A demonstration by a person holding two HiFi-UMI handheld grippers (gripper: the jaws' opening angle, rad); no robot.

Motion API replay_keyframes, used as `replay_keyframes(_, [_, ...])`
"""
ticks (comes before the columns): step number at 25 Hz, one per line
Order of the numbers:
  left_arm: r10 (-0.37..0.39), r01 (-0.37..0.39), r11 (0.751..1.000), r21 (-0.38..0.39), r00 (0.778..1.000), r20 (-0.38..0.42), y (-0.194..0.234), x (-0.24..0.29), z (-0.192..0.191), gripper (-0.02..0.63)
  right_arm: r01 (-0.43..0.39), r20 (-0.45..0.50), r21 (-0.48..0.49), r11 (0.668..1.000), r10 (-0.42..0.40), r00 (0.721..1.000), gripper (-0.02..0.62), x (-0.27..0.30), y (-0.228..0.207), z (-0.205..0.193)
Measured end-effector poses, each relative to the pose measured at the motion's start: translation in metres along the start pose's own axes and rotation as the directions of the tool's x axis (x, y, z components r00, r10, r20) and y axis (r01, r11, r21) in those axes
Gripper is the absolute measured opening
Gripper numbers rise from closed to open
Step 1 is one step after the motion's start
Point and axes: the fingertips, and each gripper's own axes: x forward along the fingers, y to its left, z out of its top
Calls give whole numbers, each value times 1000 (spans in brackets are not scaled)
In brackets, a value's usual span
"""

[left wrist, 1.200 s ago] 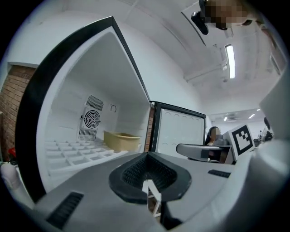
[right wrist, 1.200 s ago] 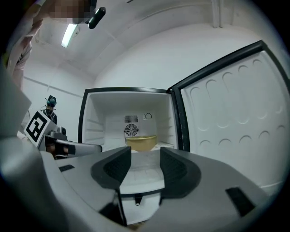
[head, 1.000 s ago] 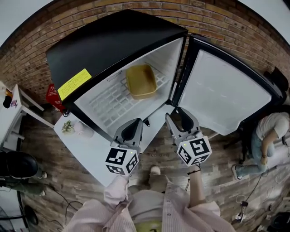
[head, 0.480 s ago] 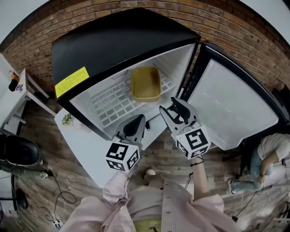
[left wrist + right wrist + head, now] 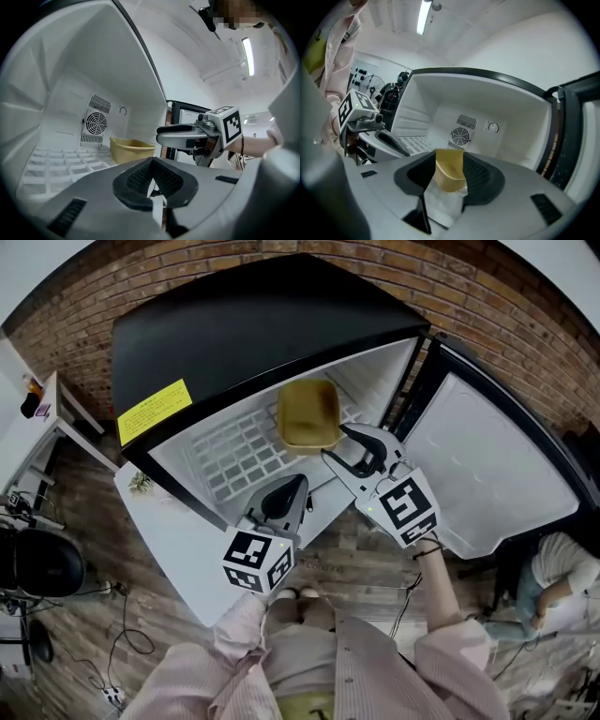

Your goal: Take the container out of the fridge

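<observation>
A yellow container (image 5: pixel 307 415) sits on the white grid shelf (image 5: pixel 234 451) inside the open fridge, towards the right side. My right gripper (image 5: pixel 335 442) is open, its fingertips just short of the container's near edge. In the right gripper view the container (image 5: pixel 449 171) shows in the gap between the two fingers, apart from both. My left gripper (image 5: pixel 301 481) is shut and holds nothing, at the fridge's front lip, left of the right one. From the left gripper view the container (image 5: pixel 131 149) stands ahead, with the right gripper's fingers (image 5: pixel 183 136) reaching in from the right.
The fridge door (image 5: pixel 478 465) stands wide open at the right. A white table (image 5: pixel 178 545) with a small plant (image 5: pixel 141 504) stands to the fridge's left. A person (image 5: pixel 562 568) sits on the floor at the far right. A fan grille (image 5: pixel 460 137) is in the fridge's back wall.
My right gripper has moved forward and up into the fridge, close to the container. My left gripper has edged forward to the fridge's front lip.
</observation>
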Motion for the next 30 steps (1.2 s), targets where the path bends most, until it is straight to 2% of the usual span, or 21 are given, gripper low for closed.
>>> replay_keyframes(4, [-14,14,1000,-5,1000,-9,0,2,0,-9,-96,-83,-80,992,90,992,186,13,7,-3])
replay_keyframes(8, [-23,23,1000,-13,1000,-16,2,4,-3,-9,-185,-179,-146,972,158,971,186,25,14,-11])
replay_keyframes(17, [-42,41,999,-22,999,-23,1,6,-7,-9,-368,-391,-251,895,254,885,184,39,27,-27])
replay_keyframes(22, [-39,39,999,-22,999,-23,4,6,-5,-9,-427,-455,-281,859,273,848,155,45,31,-34])
replay_keyframes(26, [-38,37,999,-22,999,-21,5,6,-5,-9,-452,-485,-288,844,279,829,118,47,33,-38])
replay_keyframes(30, [-40,39,999,-24,999,-18,6,6,-4,-9,-480,-511,-282,830,294,808,116,47,35,-41])
